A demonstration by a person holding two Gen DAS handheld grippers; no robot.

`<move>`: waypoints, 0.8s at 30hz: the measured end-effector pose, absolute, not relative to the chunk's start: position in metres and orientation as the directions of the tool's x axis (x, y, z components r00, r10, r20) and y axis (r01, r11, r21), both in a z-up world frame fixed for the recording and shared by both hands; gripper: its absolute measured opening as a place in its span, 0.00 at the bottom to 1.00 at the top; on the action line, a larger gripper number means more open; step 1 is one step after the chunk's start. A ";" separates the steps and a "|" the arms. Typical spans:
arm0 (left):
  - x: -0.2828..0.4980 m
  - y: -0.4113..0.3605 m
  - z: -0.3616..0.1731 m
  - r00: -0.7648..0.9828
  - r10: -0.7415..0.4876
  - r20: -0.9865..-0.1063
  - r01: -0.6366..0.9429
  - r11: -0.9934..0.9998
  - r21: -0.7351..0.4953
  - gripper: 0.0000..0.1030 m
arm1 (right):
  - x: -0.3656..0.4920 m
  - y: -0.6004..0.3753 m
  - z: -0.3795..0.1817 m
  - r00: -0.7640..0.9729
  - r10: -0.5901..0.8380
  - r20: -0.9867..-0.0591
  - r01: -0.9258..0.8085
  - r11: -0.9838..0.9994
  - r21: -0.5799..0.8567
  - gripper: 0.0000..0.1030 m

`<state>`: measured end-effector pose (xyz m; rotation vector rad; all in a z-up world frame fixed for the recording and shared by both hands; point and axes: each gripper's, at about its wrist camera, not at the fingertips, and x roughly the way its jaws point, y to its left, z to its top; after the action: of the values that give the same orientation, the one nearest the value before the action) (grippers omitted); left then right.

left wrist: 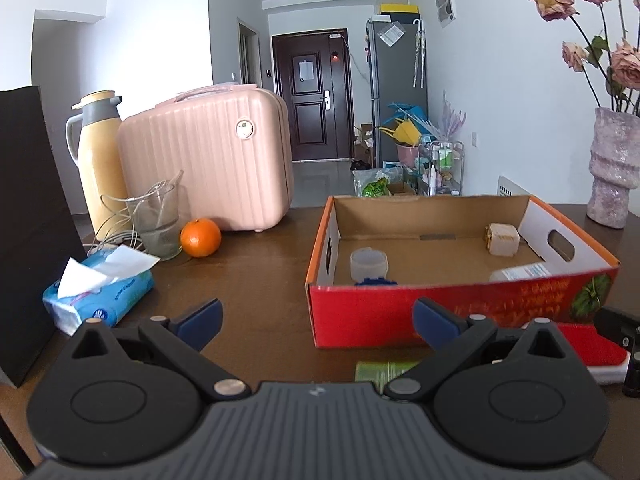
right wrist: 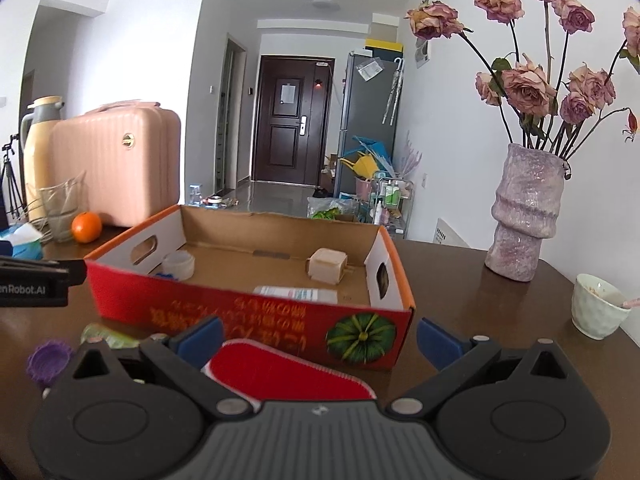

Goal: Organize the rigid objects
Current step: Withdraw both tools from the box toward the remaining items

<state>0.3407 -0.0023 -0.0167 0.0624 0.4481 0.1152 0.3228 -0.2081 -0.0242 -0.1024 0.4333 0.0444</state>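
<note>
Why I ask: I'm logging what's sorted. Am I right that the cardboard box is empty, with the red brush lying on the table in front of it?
Not quite. The cardboard box is not empty: the right wrist view shows a small translucent cup, a beige cube and a labelled white item inside. The red brush does lie on the table in front of it.

There is 1 box [right wrist: 248, 312] with 4 things in it, 1 orange [left wrist: 200, 237], 1 vase [right wrist: 526, 216], 1 pink case [left wrist: 208, 164] and 1 cup [right wrist: 596, 306].
</note>
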 end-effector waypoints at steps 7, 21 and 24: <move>0.315 0.003 -0.024 0.884 0.111 -0.454 -0.082 0.993 0.084 1.00 | 0.298 -0.210 -0.037 0.888 0.030 -0.460 -0.075 0.994 -0.081 1.00; 0.290 0.006 -0.032 0.869 0.073 -0.489 -0.052 0.997 0.056 1.00 | 0.277 -0.214 -0.050 0.874 0.011 -0.485 -0.061 0.994 -0.087 1.00; 0.290 0.007 -0.032 0.868 0.067 -0.492 -0.048 0.998 0.051 1.00 | 0.278 -0.213 -0.052 0.872 0.011 -0.489 -0.063 0.994 -0.090 1.00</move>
<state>0.2899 0.0066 -0.0324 0.0377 0.5163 0.0604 0.2778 -0.2129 -0.0521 -0.1046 0.5102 0.0384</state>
